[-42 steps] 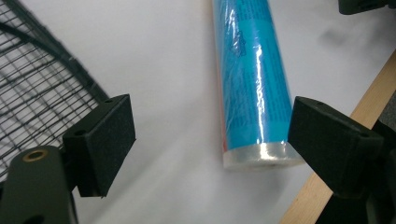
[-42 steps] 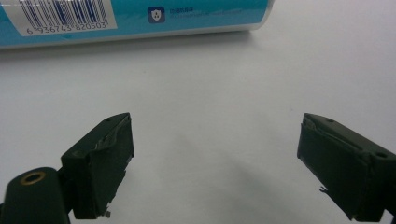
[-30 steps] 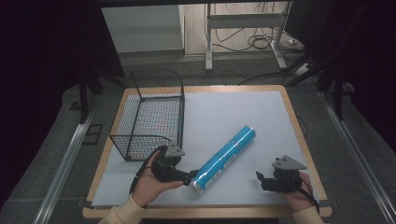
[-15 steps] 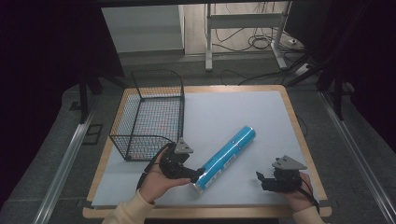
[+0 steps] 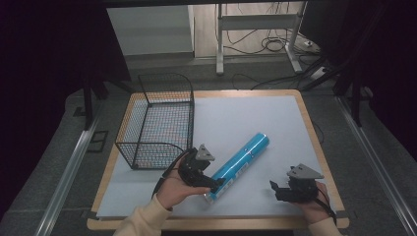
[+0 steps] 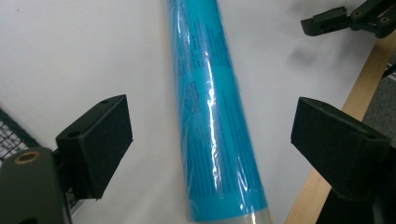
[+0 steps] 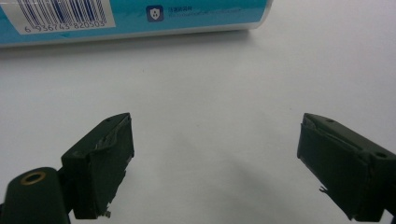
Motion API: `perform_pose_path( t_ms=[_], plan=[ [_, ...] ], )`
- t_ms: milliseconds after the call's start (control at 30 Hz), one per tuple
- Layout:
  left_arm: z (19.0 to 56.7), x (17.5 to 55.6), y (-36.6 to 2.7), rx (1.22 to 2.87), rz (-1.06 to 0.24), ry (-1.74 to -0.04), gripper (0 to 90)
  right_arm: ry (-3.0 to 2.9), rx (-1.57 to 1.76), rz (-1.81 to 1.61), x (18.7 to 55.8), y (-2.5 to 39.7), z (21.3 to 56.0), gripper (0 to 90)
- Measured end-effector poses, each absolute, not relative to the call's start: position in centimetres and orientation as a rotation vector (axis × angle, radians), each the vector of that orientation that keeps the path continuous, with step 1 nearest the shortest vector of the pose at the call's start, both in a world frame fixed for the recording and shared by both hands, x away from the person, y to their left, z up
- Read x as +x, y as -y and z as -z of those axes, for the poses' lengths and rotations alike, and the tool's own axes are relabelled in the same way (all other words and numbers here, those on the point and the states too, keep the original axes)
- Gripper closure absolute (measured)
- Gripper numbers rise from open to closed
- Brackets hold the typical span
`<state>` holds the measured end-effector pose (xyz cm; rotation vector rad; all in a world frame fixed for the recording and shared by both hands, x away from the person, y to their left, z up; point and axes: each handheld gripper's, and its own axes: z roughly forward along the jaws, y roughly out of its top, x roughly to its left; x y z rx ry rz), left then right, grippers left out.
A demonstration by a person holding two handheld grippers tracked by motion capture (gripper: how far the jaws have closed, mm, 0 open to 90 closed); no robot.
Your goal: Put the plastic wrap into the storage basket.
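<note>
A long blue tube [image 5: 241, 163] wrapped in clear film lies diagonally on the white mat, its near end towards the front. My left gripper [image 5: 212, 183] is at that near end, open. In the left gripper view the tube [image 6: 205, 107] runs between the two wide-apart pads [image 6: 100, 135] without touching them. My right gripper [image 5: 276, 189] rests open on the mat to the tube's right, with nothing between its jaws. In the right gripper view the tube [image 7: 130, 16], with its barcode, crosses the top beyond that gripper [image 7: 215, 154]. The right gripper [image 6: 345, 18] also shows far off in the left gripper view.
A black wire basket [image 5: 157, 123] stands at the mat's left, close behind my left hand. The mat [image 5: 246, 118] lies on a wooden table whose front edge [image 5: 216, 224] runs just below both hands. Dark floor and rails surround the table.
My left gripper has moved right, up to the tube's near end, and its open jaws now straddle the tube. The right gripper and the tube have stayed put.
</note>
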<state>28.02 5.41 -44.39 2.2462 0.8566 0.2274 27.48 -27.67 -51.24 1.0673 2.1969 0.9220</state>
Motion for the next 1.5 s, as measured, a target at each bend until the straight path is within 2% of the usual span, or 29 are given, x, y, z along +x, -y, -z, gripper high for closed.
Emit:
perform_pose_path(
  t_ms=[600,1067,1267,1500],
  plan=[
    [44.5,30.3,-0.6,2.343,-0.238,-0.885,13.2,-2.19,1.077,-0.924,27.5,27.8,51.2,11.0],
    [46.7,33.2,3.4,2.464,-0.211,-0.921,13.5,-2.189,1.084,-0.921,27.6,27.9,51.2,11.1],
    [47.9,34.2,4.1,2.517,-0.216,-0.921,10.9,-2.187,1.081,-0.918,27.6,27.9,51.2,11.0],
    [49.4,34.9,4.4,2.575,-0.151,-0.941,9.1,-2.192,1.087,-0.915,27.7,28.0,51.3,11.1]
  ],
)
